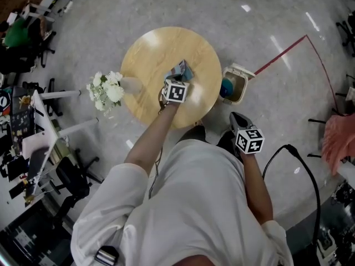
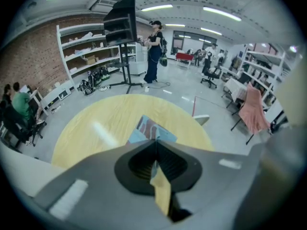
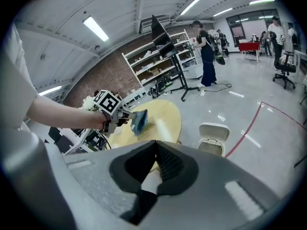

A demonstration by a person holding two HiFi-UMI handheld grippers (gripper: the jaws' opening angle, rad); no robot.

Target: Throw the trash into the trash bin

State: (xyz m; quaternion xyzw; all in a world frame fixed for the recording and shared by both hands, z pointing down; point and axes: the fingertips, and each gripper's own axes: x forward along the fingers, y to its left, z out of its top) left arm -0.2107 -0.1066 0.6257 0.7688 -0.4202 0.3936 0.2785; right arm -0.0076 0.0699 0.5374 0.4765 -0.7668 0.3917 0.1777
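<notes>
A blue printed wrapper point(image 1: 181, 70) hangs above the round wooden table point(image 1: 144, 60), and my left gripper point(image 1: 178, 80) is shut on its near edge. In the left gripper view the wrapper point(image 2: 152, 130) sticks out past the closed jaws of the left gripper point(image 2: 154, 141). The small beige trash bin point(image 1: 235, 87) stands on the floor at the table's right, lid up, with something blue inside. My right gripper point(image 1: 236, 117) hovers low near the bin, jaws together, nothing seen in them. The right gripper view shows the right gripper point(image 3: 155, 144), the wrapper point(image 3: 140, 120) and the bin point(image 3: 213, 139).
White flowers in a vase point(image 1: 106, 90) stand at the table's left edge. A red line point(image 1: 288, 49) runs across the floor beyond the bin. Office chairs and desks crowd the left side point(image 1: 33, 148). A person point(image 2: 154, 51) stands by a monitor stand far off.
</notes>
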